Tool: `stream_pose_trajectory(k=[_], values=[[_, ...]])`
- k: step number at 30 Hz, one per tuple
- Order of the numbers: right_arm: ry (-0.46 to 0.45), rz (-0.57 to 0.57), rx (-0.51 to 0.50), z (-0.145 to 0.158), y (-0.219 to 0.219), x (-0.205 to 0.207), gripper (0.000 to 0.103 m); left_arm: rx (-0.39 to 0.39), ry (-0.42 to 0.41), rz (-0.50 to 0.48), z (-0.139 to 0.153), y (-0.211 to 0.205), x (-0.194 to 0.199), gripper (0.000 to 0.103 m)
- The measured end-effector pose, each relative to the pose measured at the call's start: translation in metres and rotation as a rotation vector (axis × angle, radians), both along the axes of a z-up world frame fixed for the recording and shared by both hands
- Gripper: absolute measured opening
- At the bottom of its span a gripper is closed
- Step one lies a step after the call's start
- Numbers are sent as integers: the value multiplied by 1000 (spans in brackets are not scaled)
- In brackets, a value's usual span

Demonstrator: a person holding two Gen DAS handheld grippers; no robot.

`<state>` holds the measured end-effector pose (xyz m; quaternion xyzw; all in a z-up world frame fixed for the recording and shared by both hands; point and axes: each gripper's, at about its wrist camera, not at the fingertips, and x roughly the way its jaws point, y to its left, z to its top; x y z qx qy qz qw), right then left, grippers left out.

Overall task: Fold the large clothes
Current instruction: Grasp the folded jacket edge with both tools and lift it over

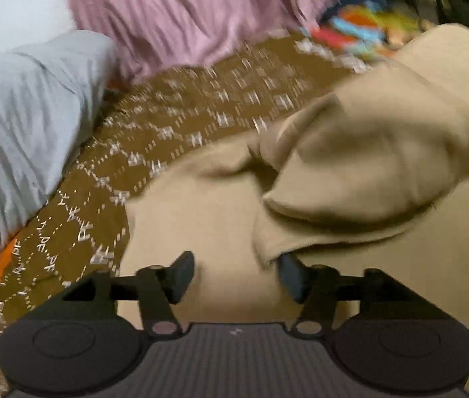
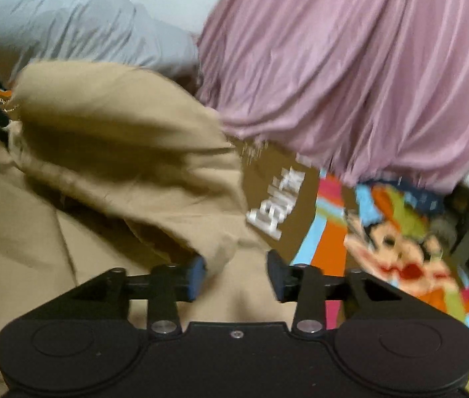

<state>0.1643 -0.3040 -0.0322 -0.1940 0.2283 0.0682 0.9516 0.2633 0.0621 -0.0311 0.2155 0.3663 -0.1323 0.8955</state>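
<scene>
My left hand-held gripper [image 1: 234, 277] and right hand-held gripper [image 2: 237, 274] both gape, gripping nothing. The tan garment [image 1: 367, 165] lies folded over on the bed's brown blanket [image 1: 184, 116], probably released to settle its fold.

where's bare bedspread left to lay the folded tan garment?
One brown patterned strip between tan garment, grey garment and pink garment. Cartoon-print patch right of the tan one, below the pink. Elsewhere clothes crowd it.
</scene>
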Motion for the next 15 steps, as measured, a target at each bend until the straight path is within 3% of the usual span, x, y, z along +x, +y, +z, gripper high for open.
stream_pose_trajectory(k=[2,6,10,15], values=[[57,5,18,2,-3,-3,62,39,15,-30,-7,5,-18,67],[132,10,8,6,-9,-23,68,-9,51,-30,-4,23,-47,73],[158,-5,49,15,-24,-42,67,-143,61,29,13,43,-59,73],[210,45,130,18,-29,-30,66,-307,101,133,24,46,-17,71]])
